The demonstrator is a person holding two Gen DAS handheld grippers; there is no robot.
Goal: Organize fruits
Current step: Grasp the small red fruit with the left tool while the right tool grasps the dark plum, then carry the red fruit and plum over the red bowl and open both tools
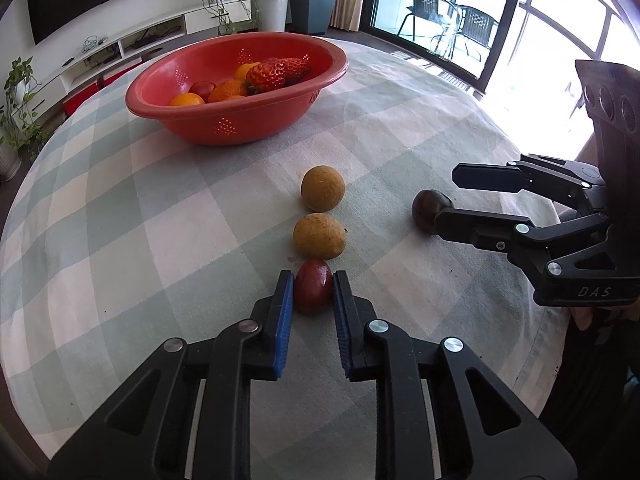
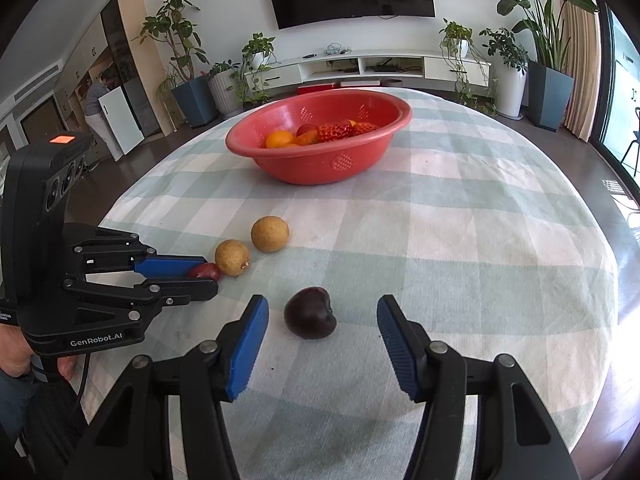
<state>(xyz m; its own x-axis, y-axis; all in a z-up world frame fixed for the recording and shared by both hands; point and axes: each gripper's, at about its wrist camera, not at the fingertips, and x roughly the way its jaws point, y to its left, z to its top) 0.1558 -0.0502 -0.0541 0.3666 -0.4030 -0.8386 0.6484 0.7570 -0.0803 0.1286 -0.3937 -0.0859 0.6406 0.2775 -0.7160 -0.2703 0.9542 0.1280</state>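
My left gripper (image 1: 313, 276) is shut on a small red fruit (image 1: 313, 286) that rests on the checked tablecloth; both blue pads press its sides. From the right wrist view the same gripper (image 2: 210, 276) holds the red fruit (image 2: 208, 270) low at the left. Just beyond it lie two tan round fruits (image 1: 319, 236) (image 1: 323, 188) in a row. A dark plum (image 2: 310, 312) sits on the cloth between the fingers of my right gripper (image 2: 323, 300), which is open with gaps on both sides. A red bowl (image 1: 236, 120) with strawberries and oranges stands farther back.
The round table's checked cloth (image 2: 460, 240) drops off at the near and right edges. A person's hand (image 2: 24, 356) grips the left tool's handle. Beyond the table are potted plants, a low white TV unit and a glass door.
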